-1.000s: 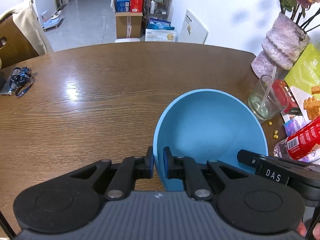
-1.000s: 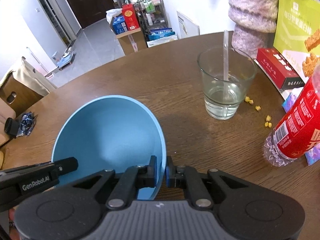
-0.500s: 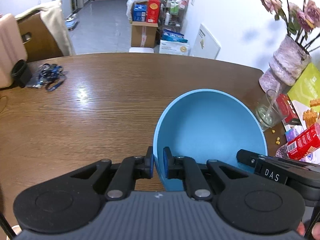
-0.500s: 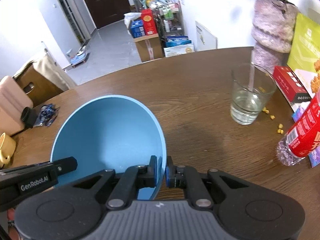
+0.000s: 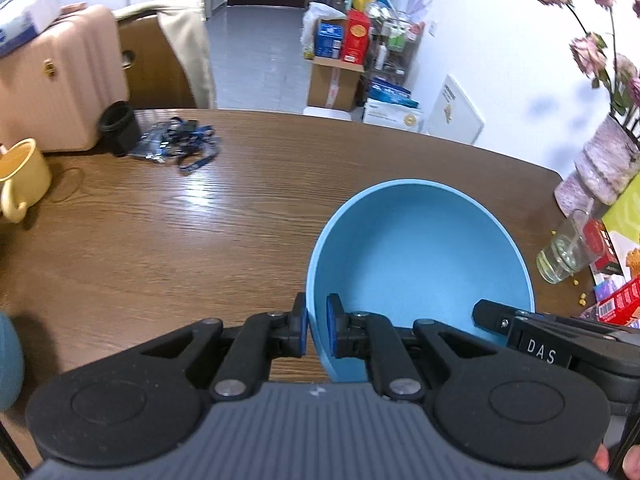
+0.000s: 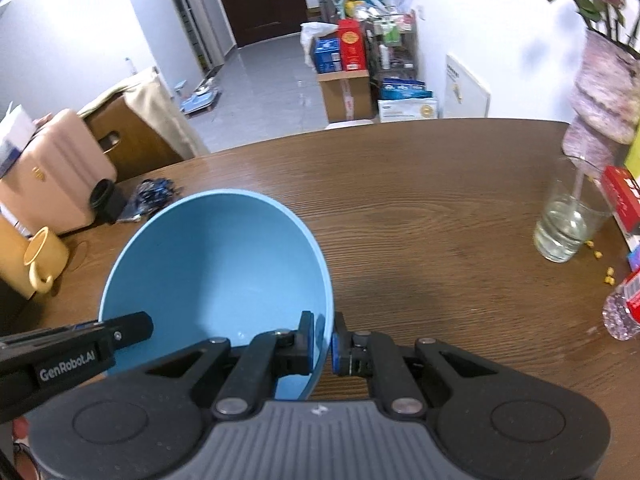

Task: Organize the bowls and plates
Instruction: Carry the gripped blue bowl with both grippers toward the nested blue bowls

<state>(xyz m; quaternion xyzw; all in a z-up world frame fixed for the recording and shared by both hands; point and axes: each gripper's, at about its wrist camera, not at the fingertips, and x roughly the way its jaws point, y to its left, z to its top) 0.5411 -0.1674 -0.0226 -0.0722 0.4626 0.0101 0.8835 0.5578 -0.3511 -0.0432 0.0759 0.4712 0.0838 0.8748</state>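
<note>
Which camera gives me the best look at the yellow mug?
The left wrist view: the yellow mug sits at the table's left edge, handle and rim sharp but cropped. In the right wrist view the mug is whole but blurrier.

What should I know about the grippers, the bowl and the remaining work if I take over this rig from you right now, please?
Left gripper: shut on the blue bowl, pinching its left rim.
Right gripper: shut on the same bowl's right rim, one finger inside and one outside.
The bowl is empty and held by both grippers above the wooden table, tilted toward the cameras.
On the table: a yellow mug to the left, a glass of water and a red-labelled bottle to the right.
Done: bowl picked up.
Left: set it down in its place. No plates or other bowls can be clearly identified here, so the destination is not shown.
</note>
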